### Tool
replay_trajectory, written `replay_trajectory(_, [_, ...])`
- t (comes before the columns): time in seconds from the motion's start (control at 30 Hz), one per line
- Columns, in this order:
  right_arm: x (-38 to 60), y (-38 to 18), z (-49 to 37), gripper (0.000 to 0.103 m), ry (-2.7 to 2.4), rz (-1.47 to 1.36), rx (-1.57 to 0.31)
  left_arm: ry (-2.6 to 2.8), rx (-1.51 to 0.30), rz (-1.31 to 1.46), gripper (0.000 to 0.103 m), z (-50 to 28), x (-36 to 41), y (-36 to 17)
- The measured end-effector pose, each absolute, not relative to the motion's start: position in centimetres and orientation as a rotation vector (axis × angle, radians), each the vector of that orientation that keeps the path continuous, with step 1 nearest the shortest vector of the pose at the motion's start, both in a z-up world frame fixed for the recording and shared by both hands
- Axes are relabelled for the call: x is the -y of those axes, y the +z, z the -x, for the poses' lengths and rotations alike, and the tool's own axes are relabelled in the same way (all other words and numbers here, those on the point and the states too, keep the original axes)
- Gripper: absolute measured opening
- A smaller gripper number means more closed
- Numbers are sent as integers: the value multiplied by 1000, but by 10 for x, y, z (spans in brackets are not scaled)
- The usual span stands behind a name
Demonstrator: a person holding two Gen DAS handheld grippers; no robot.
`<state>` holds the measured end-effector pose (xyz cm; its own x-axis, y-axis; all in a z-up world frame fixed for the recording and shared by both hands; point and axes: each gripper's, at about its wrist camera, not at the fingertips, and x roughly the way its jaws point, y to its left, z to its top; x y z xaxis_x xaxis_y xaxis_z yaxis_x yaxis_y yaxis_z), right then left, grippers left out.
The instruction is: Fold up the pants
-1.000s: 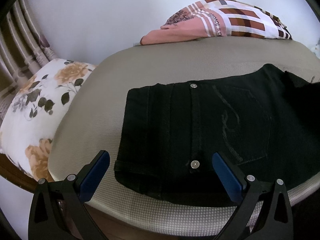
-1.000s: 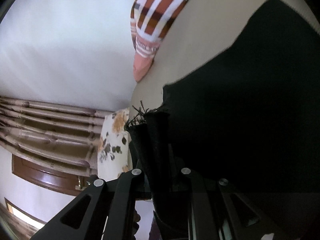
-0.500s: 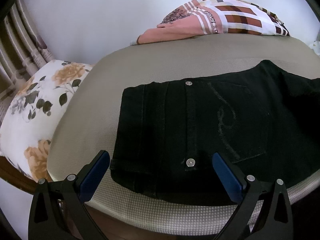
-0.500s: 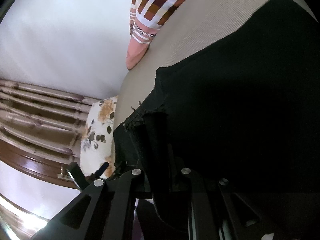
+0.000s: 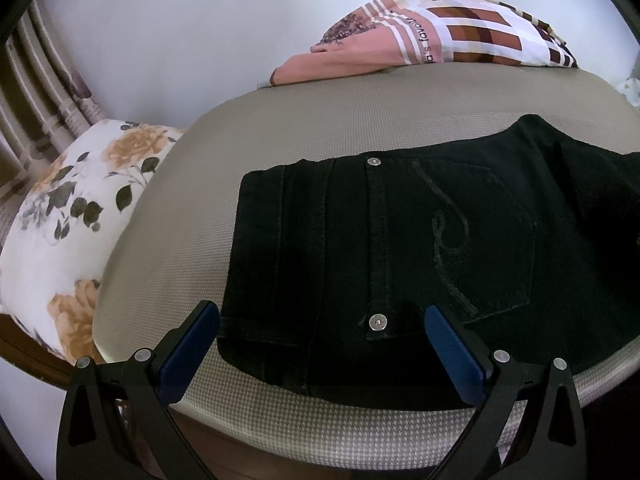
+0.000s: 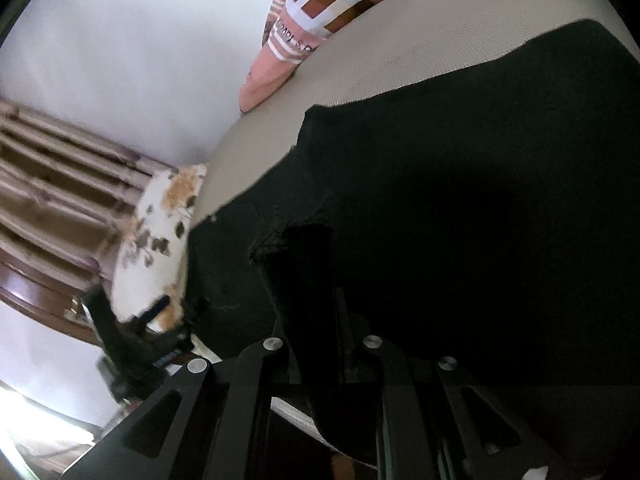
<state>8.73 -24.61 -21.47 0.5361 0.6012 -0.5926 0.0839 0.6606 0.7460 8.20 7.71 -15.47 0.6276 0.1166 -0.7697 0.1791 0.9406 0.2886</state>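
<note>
Pants (image 5: 400, 248): black jeans, lying flat on the beige, finely checked bed (image 5: 280, 136) with the waistband toward the left and a stitched back pocket facing up. They take up the near half of the mattress, their lower edge close to its front rim. Judging by the single pocket and the seam with two rivets running across the top layer, they look already folded once lengthwise, one leg over the other. The leg end is lifted: in the right wrist view a frayed hem (image 6: 288, 236) is pinched in the right tongs (image 6: 316, 280), clenched on the cloth, and a broad sheet of dark fabric hangs from it above the rest of the garment. So I would put the task about midway. What seems left is to lay that leg end toward the waistband, smooth it, and perhaps fold once more.

The left tongs (image 5: 320, 344) are released, blue pads spread wide, over the waistband's near edge with nothing between them; whether they touch the cloth I cannot tell.

Behind the bed a plain white wall fills the background. A folded blanket (image 5: 440, 36) in pink, white and brown checks sits at the far edge. A floral pillow (image 5: 76, 216) lies at the left, beside ribbed curtains (image 5: 36, 92) and dark wooden trim.
</note>
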Motion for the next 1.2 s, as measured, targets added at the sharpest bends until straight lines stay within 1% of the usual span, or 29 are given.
replay_trajectory(0.07, [258,-210,-87,10,348,-867,-939,-37,-895,-357,102,-82,-77,-155])
replay_trajectory(0.17, [277,-188,-84,10,318,-897,-846,-35,-893,-351,102,-83,-79,-155])
replay_trajectory(0.27, [287,-154,-79,10,283,-842,-731,-38,-900,-344,102,-83,-80,-158])
replay_trajectory(0.33, [276,-137,-78,10,281,-725,-699,-43,-908,-347,102,-83,-80,-159])
replay_trajectory(0.43, [247,-155,-83,10,309,-621,-780,-46,-912,-360,102,-82,-79,-160])
replay_trajectory(0.57, [210,-210,-84,12,318,-499,-957,-45,-905,-352,102,-81,-81,-157])
replay_trajectory(0.63, [212,-211,-80,13,334,-505,-932,-42,-909,-343,102,-82,-83,-157])
replay_trajectory(0.67, [213,-210,-83,17,343,-512,-943,-41,-914,-340,102,-83,-84,-158])
replay_trajectory(0.7, [216,-209,-85,23,361,-536,-951,-44,-926,-334,102,-84,-84,-160])
replay_trajectory(0.73, [218,-210,-85,28,379,-565,-954,-46,-932,-331,102,-85,-85,-160])
replay_trajectory(0.8, [221,-210,-84,43,423,-614,-952,-43,-934,-326,102,-85,-86,-159])
replay_trajectory(0.87, [226,-207,-84,48,482,-658,-949,-40,-927,-321,102,-85,-87,-157])
replay_trajectory(1.03, [285,-184,-63,48,473,-843,-826,-39,-929,-303,102,-86,-91,-155])
replay_trajectory(1.2, [339,-165,-30,48,364,-826,-773,-44,-934,-302,102,-85,-89,-155])
